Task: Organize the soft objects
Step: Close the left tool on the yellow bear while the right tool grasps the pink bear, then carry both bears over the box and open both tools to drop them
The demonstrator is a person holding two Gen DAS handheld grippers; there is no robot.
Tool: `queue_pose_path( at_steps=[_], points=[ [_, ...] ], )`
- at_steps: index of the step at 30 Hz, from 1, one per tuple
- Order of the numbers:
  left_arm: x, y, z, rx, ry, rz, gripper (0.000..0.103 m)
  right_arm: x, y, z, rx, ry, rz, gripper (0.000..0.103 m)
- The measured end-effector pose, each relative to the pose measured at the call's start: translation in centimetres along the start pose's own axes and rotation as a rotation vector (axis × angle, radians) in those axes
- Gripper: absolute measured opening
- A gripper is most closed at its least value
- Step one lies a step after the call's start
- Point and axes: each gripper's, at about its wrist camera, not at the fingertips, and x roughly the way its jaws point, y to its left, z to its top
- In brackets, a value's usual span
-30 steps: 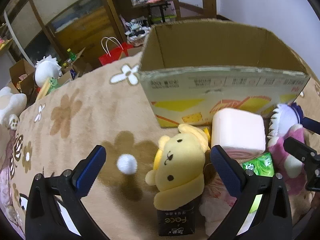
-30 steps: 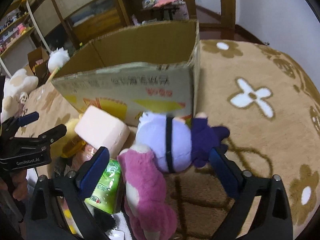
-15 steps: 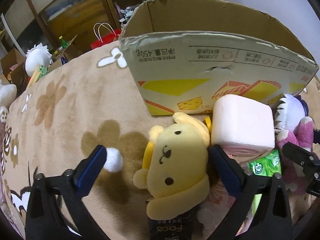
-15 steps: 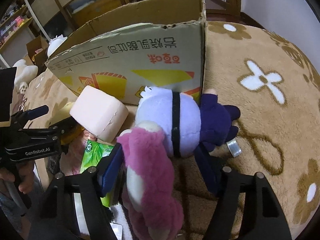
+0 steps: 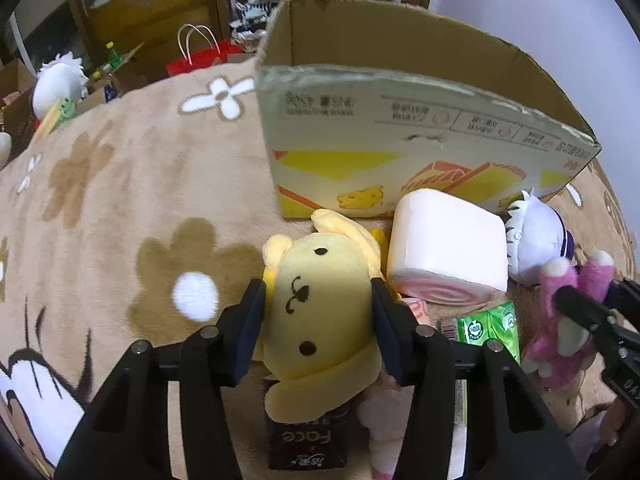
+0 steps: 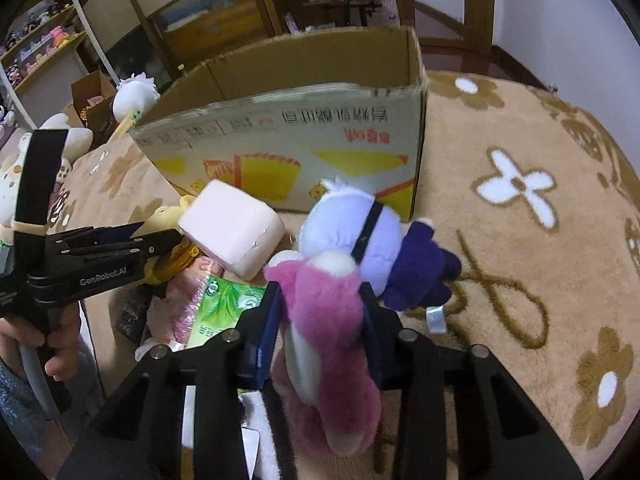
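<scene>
1. the left gripper [image 5: 318,312] is clamped on the yellow plush dog [image 5: 320,320], a pad pressed into each side of its head; the dog lies on the blanket [image 5: 120,200] atop a dark packet [image 5: 308,440].
2. the right gripper [image 6: 320,324] is squeezing the pink plush bear [image 6: 324,344], which leans against the purple plush doll [image 6: 360,240].
3. the open cardboard box [image 5: 400,140] stands straight ahead of both claws, just beyond the toys, its rim above them; judging by that, each toy must go up, then forward over the near wall.
4. the pink foam block [image 5: 448,252] and green packet [image 5: 488,324] lie between the 2 grippers.
</scene>
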Motion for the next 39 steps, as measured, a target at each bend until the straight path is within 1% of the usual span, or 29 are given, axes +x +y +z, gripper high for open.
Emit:
queue_pose_path(
  at_steps=[4, 12, 16, 21, 23, 26, 28, 34, 36, 39],
  points=[
    [-1.8, 0.1, 0.1, -0.018, -0.055, 0.013, 0.048, -1.7, -0.3, 0.2, 0.023, -0.049, 0.0, 0.036],
    [-8.7, 0.4, 0.2, -0.024, -0.271, 0.027, 0.049, -6.0, -0.6, 1.5, 0.051, -0.202, -0.002, 0.027],
    [-11.3, 0.9, 0.4, -0.032, -0.358, 0.046, 0.049, -7.7, -0.5, 2.2, 0.059, -0.258, 0.001, 0.022],
    [-14.3, 1.0, 0.8, -0.033, -0.456, 0.061, 0.049, -10.2, -0.1, 3.3, 0.066, -0.34, 0.011, 0.022],
    [-15.2, 1.1, 1.5, -0.033, -0.493, 0.066, 0.049, -11.3, 0.2, 4.0, 0.063, -0.375, 0.019, 0.022],
    [-16.4, 0.9, 2.3, -0.024, -0.542, 0.105, 0.049, -13.0, 0.6, 5.3, 0.037, -0.434, 0.017, 0.022],
    [-16.9, 0.8, 3.1, -0.021, -0.564, 0.107, 0.049, -13.8, 0.8, 6.5, 0.017, -0.467, 0.013, 0.022],
    [-17.5, -0.4, 5.7, 0.011, -0.619, 0.124, 0.049, -14.6, 1.0, 9.2, -0.001, -0.521, 0.012, 0.022],
    [-17.2, -0.7, 6.2, 0.021, -0.624, 0.124, 0.05, -14.4, 1.2, 10.0, -0.01, -0.532, 0.011, 0.022],
    [-16.1, -1.2, 6.7, 0.042, -0.609, 0.119, 0.05, -13.7, 1.4, 11.1, -0.02, -0.538, 0.014, 0.022]
  ],
)
